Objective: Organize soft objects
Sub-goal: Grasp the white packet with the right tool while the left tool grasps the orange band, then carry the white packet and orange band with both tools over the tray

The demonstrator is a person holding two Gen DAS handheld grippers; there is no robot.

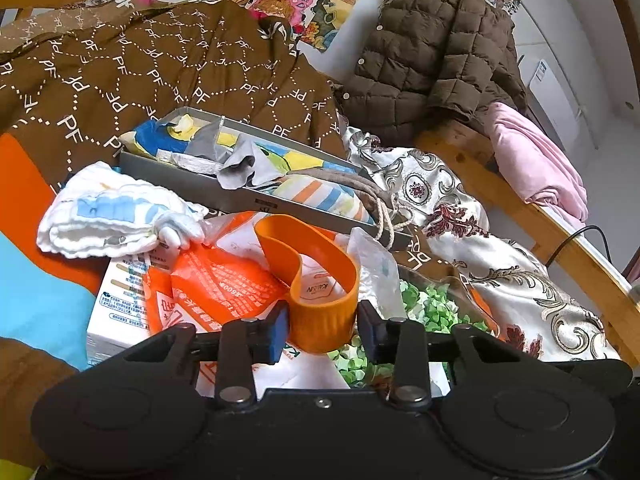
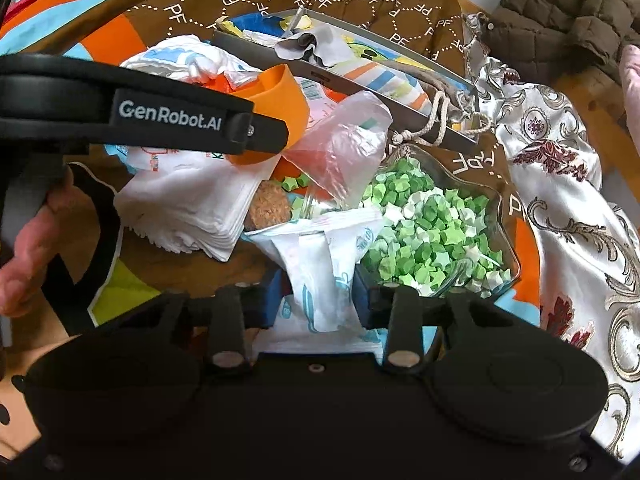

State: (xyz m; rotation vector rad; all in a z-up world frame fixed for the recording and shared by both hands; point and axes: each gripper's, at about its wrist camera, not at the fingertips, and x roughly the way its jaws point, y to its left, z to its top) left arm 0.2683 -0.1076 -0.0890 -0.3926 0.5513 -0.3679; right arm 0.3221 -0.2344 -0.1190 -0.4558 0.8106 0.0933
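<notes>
In the left wrist view my left gripper [image 1: 323, 334] is shut on a soft orange silicone loop [image 1: 316, 280], its blue pads [image 1: 276, 336] pressing both sides. The right wrist view shows that same left gripper [image 2: 264, 136] and orange loop [image 2: 282, 94] at upper left. My right gripper [image 2: 318, 300] is shut on a white tissue packet [image 2: 320, 264] with teal print. Beyond them, a grey tray [image 1: 224, 196] [image 2: 404, 106] holds striped and grey cloths. A folded white cloth [image 1: 112, 212] [image 2: 188, 56] lies left of the tray.
A glass jar of green paper stars [image 2: 432, 224] [image 1: 432, 304], a cork [image 2: 268, 204], a clear plastic bag [image 2: 344, 148], stacked white napkins [image 2: 188, 200] and an orange packet [image 1: 224, 284] crowd the bed. A brown quilt [image 1: 160, 60], puffer jacket [image 1: 432, 52], floral satin [image 1: 500, 272] and a person's hand [image 2: 24, 248] surround them.
</notes>
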